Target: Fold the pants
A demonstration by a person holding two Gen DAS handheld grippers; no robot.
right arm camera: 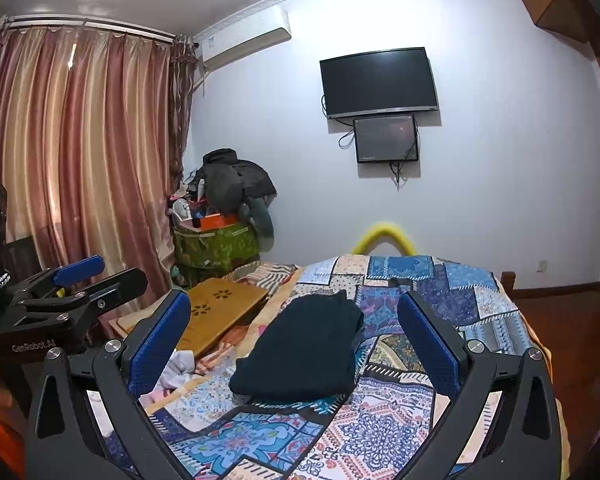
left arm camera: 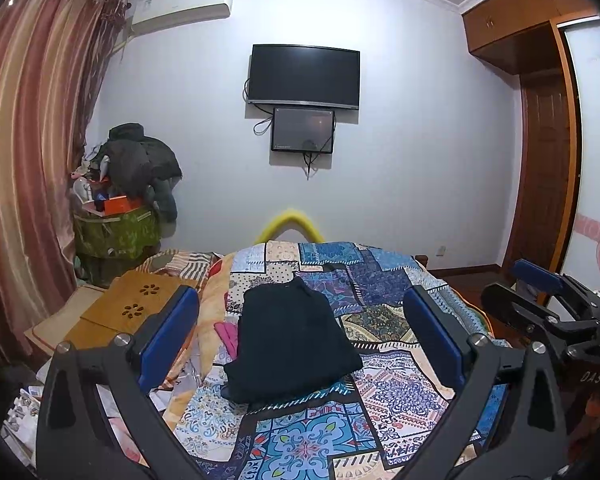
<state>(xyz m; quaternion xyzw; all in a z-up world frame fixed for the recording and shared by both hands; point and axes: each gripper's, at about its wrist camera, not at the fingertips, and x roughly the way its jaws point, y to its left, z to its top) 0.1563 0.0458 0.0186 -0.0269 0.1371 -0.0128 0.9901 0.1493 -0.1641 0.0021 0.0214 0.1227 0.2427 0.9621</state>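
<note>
Dark pants (left arm camera: 292, 340) lie folded into a compact rectangle on the patterned bedspread (left arm camera: 380, 396), seen also in the right wrist view as the pants (right arm camera: 304, 348). My left gripper (left arm camera: 300, 332) hangs above the bed, open, with blue pads wide apart and nothing between them. My right gripper (right arm camera: 296, 336) is likewise open and empty, raised over the near side of the pants. Neither touches the cloth. Each gripper appears at the edge of the other's view: the right gripper (left arm camera: 548, 304) and the left gripper (right arm camera: 80, 284).
A wooden lap desk (left arm camera: 128, 308) lies on the bed's left side beside pink and white cloth (right arm camera: 180, 364). A green bin (left arm camera: 116, 232) piled with clothes stands by the curtain (left arm camera: 32, 160). A TV (left arm camera: 304, 76) hangs on the far wall, and a wardrobe (left arm camera: 540, 120) stands at right.
</note>
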